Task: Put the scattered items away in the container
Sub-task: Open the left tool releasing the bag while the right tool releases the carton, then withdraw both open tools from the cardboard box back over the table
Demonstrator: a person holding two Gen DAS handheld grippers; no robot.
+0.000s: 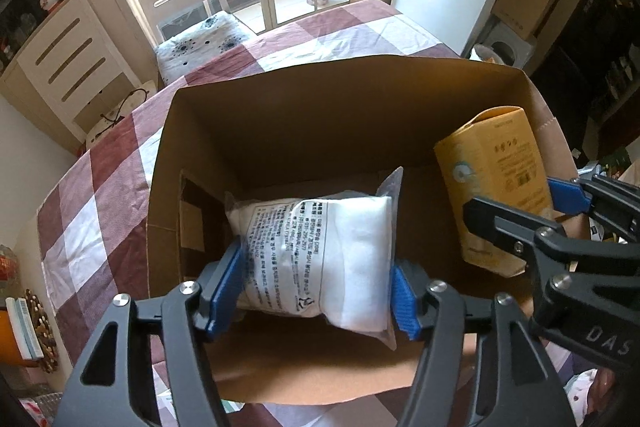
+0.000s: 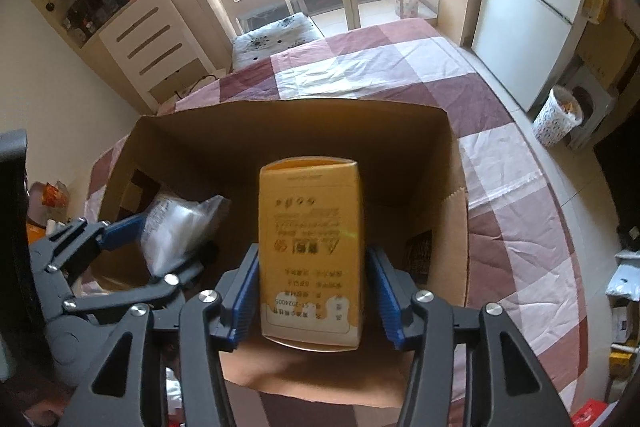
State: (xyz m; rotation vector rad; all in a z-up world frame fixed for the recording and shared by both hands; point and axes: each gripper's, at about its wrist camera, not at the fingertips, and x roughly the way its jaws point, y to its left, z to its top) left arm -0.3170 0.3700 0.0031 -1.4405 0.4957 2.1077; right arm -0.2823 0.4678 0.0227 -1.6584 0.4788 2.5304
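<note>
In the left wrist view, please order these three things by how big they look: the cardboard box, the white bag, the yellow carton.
1. cardboard box: clearly largest; it holds both others.
2. white bag and yellow carton: unsure. They look similar in size, and the right tongs cover part of the carton.

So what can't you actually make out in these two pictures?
- Cardboard box floor under the white bag, left wrist view: the bag covers it.
- Print on the yellow carton, right wrist view: too small and upside down.
- Left gripper, right wrist view: blurred, partly behind the bag.
</note>
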